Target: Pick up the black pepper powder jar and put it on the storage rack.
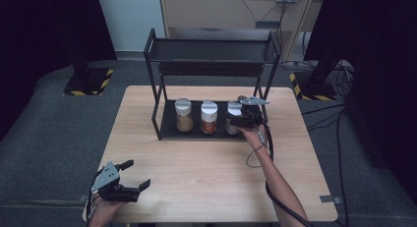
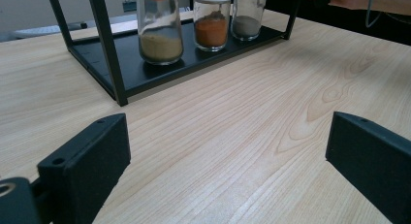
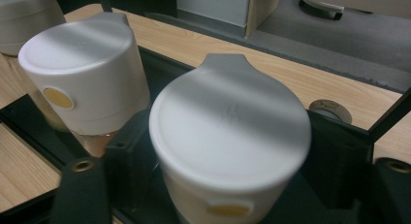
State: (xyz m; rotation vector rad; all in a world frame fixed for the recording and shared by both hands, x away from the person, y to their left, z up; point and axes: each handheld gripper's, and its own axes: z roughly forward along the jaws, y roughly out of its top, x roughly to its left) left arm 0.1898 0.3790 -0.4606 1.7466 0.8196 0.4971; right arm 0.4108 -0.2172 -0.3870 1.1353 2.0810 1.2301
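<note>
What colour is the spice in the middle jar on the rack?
Orange-red, in the middle jar; clearest in the left gripper view.

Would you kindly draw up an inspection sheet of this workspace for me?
Surface: wooden table.
Job's things: three white-lidded spice jars on the lower shelf of the black rack.
Clutter: tape roll behind the rack.
Grippers: left gripper open, near the table edge; right gripper with fingers either side of the right jar, grip unclear.
Cables: gripper cable along the forearm; floor cables.
Surroundings: grey floor, dark curtains.
</note>
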